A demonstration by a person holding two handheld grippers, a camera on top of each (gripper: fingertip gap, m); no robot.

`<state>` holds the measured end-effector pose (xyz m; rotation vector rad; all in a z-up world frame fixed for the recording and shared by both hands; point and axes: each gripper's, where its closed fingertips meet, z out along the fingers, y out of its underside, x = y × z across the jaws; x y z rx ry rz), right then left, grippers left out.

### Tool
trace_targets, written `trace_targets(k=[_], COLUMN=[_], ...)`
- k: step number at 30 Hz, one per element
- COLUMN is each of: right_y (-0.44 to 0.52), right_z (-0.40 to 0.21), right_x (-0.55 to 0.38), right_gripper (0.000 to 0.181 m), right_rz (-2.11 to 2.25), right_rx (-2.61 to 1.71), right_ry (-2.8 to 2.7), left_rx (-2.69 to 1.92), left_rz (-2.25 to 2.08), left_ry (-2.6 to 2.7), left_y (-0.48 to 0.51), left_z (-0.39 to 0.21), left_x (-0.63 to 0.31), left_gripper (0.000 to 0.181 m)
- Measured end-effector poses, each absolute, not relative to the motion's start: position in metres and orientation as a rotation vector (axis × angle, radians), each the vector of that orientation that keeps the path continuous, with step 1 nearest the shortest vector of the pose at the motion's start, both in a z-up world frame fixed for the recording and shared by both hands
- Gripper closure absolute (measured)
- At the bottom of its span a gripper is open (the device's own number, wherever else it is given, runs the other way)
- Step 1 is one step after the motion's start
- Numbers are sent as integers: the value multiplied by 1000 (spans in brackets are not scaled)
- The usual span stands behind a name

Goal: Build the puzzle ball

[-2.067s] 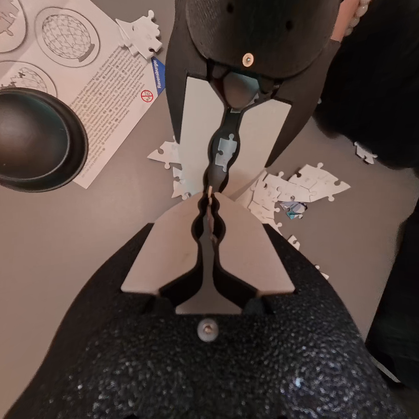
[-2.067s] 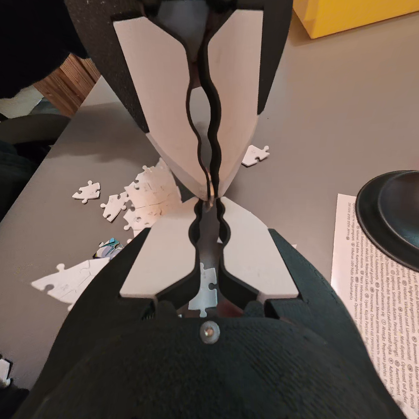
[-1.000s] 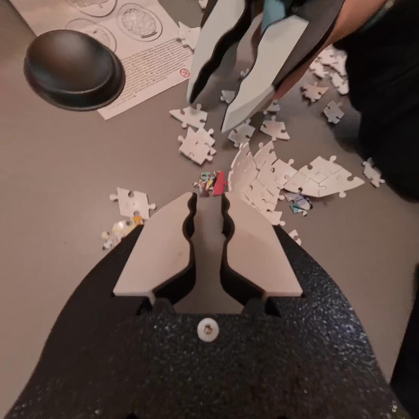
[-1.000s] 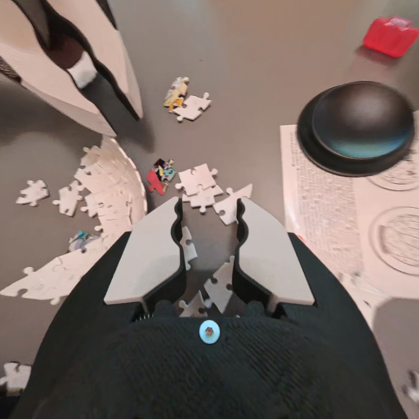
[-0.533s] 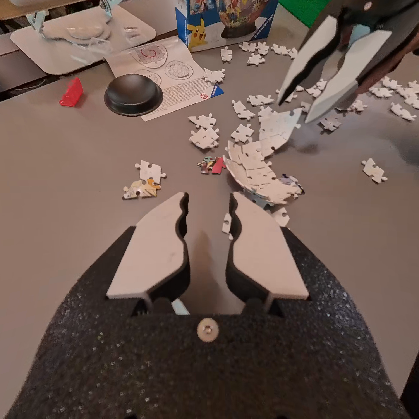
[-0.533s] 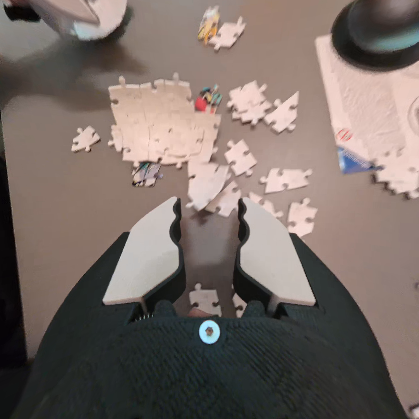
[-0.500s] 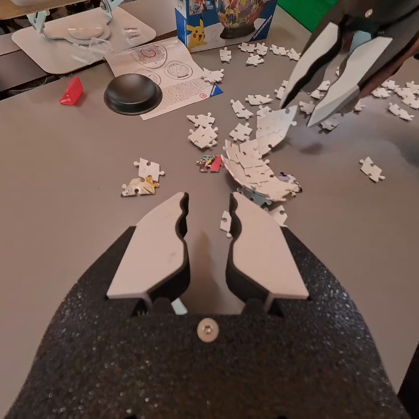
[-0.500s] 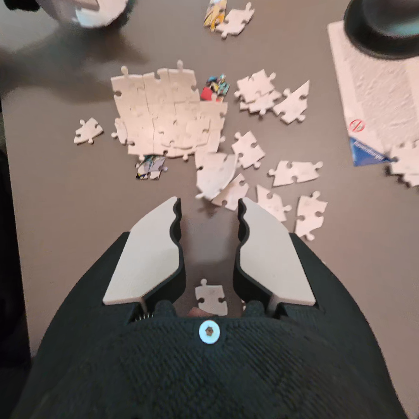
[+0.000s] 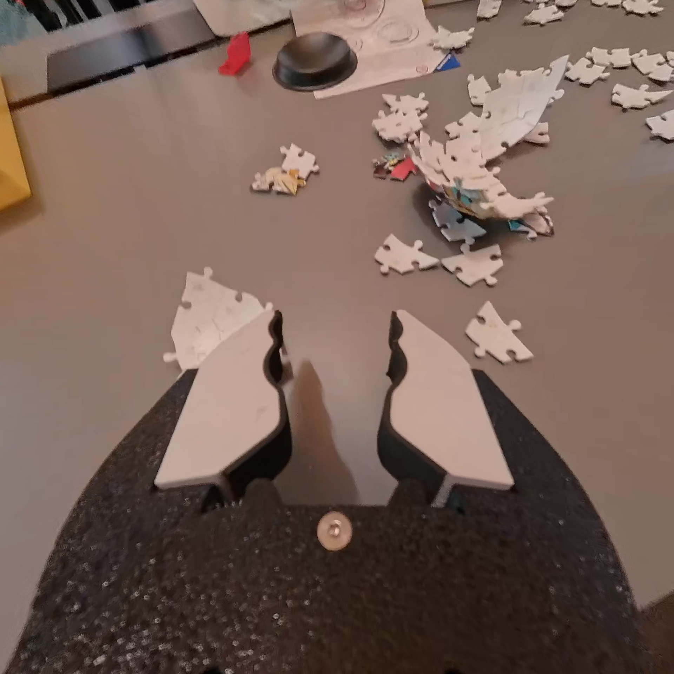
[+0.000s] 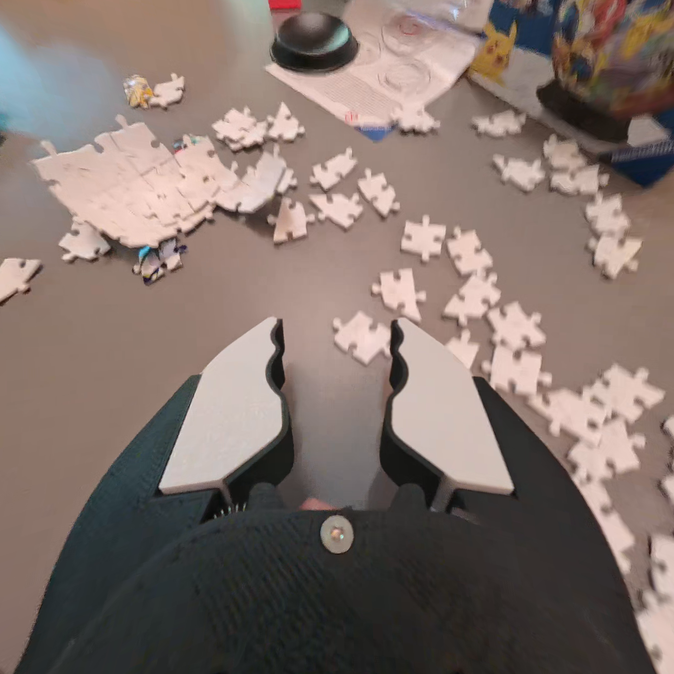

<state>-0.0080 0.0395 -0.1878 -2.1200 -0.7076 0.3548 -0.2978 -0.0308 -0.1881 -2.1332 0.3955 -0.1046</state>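
Print covers the instruction sheet [image 10: 368, 91] under the black stand [image 10: 313, 40], with a small red round sign [image 9: 423, 68] at its corner; more print marks the puzzle box [image 10: 583, 73] beside it.

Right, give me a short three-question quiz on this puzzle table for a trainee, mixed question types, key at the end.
1. True or false: the left gripper is shut on a puzzle piece.
2. Multiple choice: the black dome-shaped stand rests partly on
A. the instruction sheet
B. the curved assembled section
C. a yellow box
3. Fill in: most loose puzzle pieces lie with their ____ side up.

Key
1. False. Both the left gripper and the right gripper are open and empty.
2. A
3. white (blank) side; only a few, such as the colourful piece beside the curved section, show print.
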Motion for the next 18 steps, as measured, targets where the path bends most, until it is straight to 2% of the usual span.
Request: trace_targets(k=[7, 11, 18], right_y=[10, 12, 32], right_z=[-203, -225, -225], right_x=[41, 52, 60], right_gripper=[117, 111, 113], right_rz=[224, 235, 218], right_rx=[-2120, -2282, -2297], right_ry=[-634, -604, -530], left_rx=[-2105, -2148, -2118], left_rz=[-57, -144, -216], left_ry=[384, 339, 388], left_y=[-55, -44, -8], left_z=[-177, -189, -169], left_x=[-304, -298, -262], left_gripper=[120, 116, 114])
